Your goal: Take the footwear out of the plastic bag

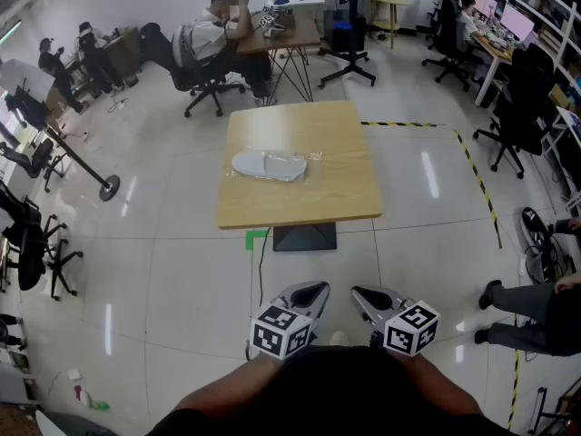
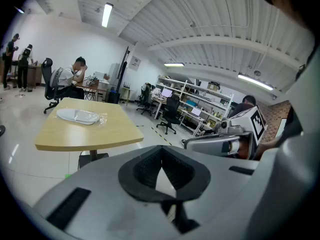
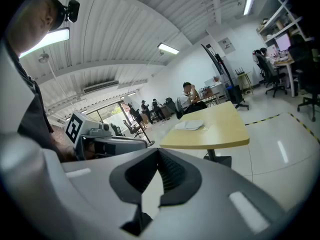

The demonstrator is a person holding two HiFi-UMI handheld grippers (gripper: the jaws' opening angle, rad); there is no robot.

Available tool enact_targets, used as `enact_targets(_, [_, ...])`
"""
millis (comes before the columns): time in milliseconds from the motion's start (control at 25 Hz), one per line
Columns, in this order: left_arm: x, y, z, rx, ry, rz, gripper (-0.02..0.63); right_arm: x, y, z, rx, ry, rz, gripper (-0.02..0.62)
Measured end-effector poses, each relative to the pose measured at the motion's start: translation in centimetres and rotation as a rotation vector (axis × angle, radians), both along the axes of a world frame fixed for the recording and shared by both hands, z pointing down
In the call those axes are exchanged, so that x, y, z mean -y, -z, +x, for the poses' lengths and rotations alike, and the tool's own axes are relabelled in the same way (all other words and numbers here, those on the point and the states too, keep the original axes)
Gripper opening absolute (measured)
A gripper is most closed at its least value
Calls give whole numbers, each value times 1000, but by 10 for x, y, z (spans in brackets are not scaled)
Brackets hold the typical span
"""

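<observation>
An open-plan office with a glossy tiled floor (image 1: 163,271) is seen, where a light wooden table (image 1: 331,198) stands on a dark base inside a corner of yellow-and-black floor tape (image 1: 478,182). A white slipper (image 1: 270,164) is laid on the tabletop toward its left side, enclosed in a clear plastic bag (image 1: 313,167). The left gripper (image 1: 309,292) and the right gripper (image 1: 366,298) are held side by side close to the person's body, well apart from the table and aimed toward it; the jaws of each are pressed together with nothing between them. A seated person (image 1: 213,33) is seen at a desk beyond the table, and black office chairs (image 1: 522,107) are lined along the right.
</observation>
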State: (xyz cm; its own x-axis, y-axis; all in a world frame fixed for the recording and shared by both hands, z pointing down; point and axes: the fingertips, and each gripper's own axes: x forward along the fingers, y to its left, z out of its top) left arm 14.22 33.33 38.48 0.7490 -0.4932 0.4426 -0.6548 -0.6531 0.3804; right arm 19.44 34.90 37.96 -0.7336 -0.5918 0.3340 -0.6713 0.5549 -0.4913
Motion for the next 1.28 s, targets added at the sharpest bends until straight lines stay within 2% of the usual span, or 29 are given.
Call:
enact_targets(160, [10,-1,18,3,37,10,6,6,-4,30,9,-16,3,2])
enact_targets(320, [21,-4,18,27,79,6,6,18,-11,44,30,-12,-7,2])
enact_targets(600, [55,-19,-23,81,181,-15,7,54,-24,36,36,26,-17,3])
enact_targets(840, [130,-55,-67,98,259,-36,6,107,-36,14,-68,75,11,3])
enact_targets(1000, [192,-62,-87,77,228,-67,6,165,-42,-11,-137,91,-17,3])
enact_targets(1160, [244,-72,-112,69,145,-105,8,225,-49,-51,-228,139,-36,3])
enact_targets(1280, [273,-87,-126,74,73,-146,8,271,-55,-71,-276,140,-37,3])
